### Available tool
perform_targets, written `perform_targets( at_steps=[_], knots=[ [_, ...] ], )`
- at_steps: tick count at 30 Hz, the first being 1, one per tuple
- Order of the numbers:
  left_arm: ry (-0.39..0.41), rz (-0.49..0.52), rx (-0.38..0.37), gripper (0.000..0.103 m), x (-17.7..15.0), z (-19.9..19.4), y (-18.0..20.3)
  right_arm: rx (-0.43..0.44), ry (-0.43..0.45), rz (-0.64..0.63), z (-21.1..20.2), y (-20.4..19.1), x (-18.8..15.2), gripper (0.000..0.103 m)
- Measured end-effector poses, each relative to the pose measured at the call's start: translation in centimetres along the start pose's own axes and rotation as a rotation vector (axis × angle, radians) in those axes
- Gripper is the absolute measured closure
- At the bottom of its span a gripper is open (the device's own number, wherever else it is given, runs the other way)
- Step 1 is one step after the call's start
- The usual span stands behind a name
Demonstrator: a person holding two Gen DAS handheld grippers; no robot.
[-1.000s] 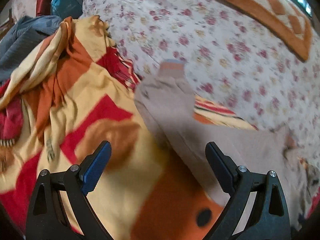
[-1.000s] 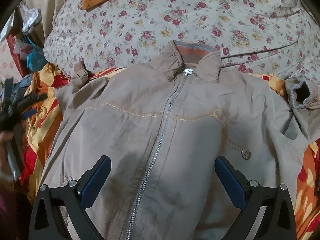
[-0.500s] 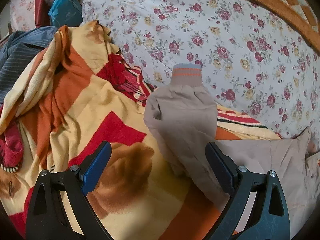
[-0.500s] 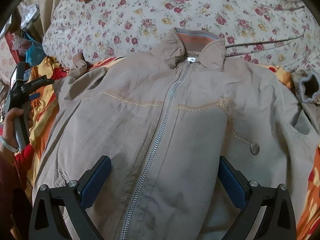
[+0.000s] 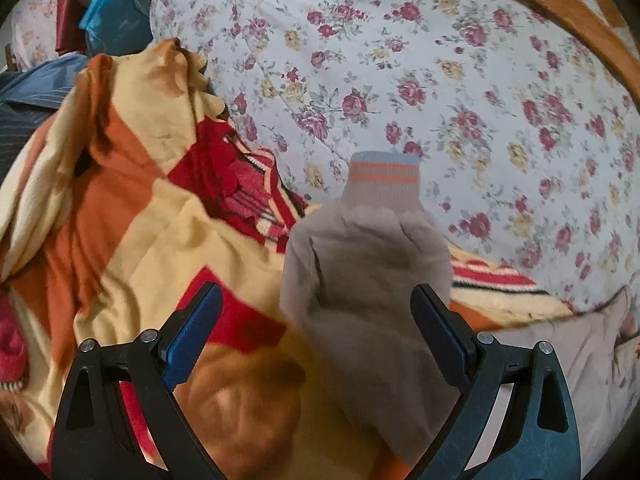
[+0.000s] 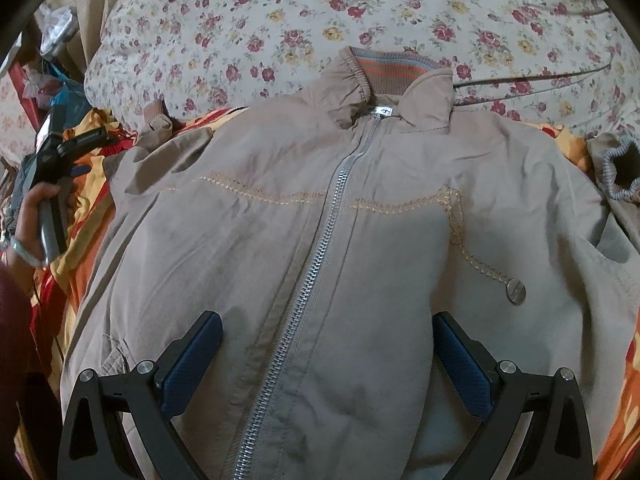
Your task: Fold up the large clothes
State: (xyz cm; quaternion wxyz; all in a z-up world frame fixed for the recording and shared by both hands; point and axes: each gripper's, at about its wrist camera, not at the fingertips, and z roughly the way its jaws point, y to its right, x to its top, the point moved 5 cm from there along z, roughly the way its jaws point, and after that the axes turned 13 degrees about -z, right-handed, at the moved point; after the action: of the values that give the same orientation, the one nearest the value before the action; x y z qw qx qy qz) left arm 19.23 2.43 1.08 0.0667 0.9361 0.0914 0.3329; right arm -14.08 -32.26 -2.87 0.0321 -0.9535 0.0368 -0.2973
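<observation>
Your left claw (image 5: 316, 324) hovers spread wide over the sleeve (image 5: 360, 264) of the beige zip-front jacket (image 6: 320, 240), which lies flat on the bed; your right claw (image 6: 326, 354) gapes empty above its front.

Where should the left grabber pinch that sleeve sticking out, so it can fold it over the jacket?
Best pinch the sleeve just below its striped ribbed cuff, coming from the near side along the sleeve. The cuff lies flat on the floral quilt, pointing away, and the open left gripper already straddles the sleeve. Holding the end probably lets the whole sleeve swing across the jacket.
</observation>
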Motion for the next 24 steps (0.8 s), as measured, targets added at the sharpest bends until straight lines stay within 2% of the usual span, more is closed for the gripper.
perform_targets(
  at_steps=[3, 7, 12, 14, 15, 16, 17, 18, 20, 24],
  knots=[
    [-0.016, 0.005, -0.017, 0.008, 1.0, 1.6, 0.2, -0.006, 0.0, -0.014, 0.2, -0.1, -0.1, 0.0],
    [-0.077, 0.005, -0.072, 0.008, 2.0, 4.2, 0.8, -0.015, -0.002, -0.033, 0.5, -0.2, 0.0, 0.0],
    [-0.146, 0.018, -0.046, 0.008, 2.6, 7.7, 1.0, -0.015, 0.005, -0.046, 0.7, -0.1, 0.0, 0.0],
    [-0.17, 0.034, -0.058, 0.025, 2.4, 8.7, 1.3, -0.014, 0.011, -0.048, 0.8, 0.0, 0.1, 0.0],
    [-0.193, 0.047, -0.061, 0.046, 2.1, 9.1, 1.5, -0.014, 0.015, -0.049, 0.9, 0.1, 0.1, 0.0],
    [-0.21, 0.062, -0.045, 0.06, 1.8, 9.5, 1.6, -0.016, 0.017, -0.05, 0.9, 0.1, 0.1, 0.0],
    [-0.2, 0.071, -0.036, 0.069, 1.8, 9.4, 1.6, -0.019, 0.02, -0.053, 1.0, 0.1, 0.2, 0.0],
    [-0.188, 0.082, -0.032, 0.087, 1.8, 9.1, 1.7, -0.022, 0.021, -0.056, 1.1, 0.1, 0.2, 0.0],
    [-0.173, 0.078, -0.042, 0.095, 2.0, 7.9, 1.7, -0.025, 0.024, -0.059, 1.1, 0.1, 0.2, 0.0],
    [-0.105, 0.069, -0.105, 0.097, 3.0, 3.2, 1.8, -0.022, 0.026, -0.052, 1.0, 0.2, 0.3, 0.0]
  ],
)
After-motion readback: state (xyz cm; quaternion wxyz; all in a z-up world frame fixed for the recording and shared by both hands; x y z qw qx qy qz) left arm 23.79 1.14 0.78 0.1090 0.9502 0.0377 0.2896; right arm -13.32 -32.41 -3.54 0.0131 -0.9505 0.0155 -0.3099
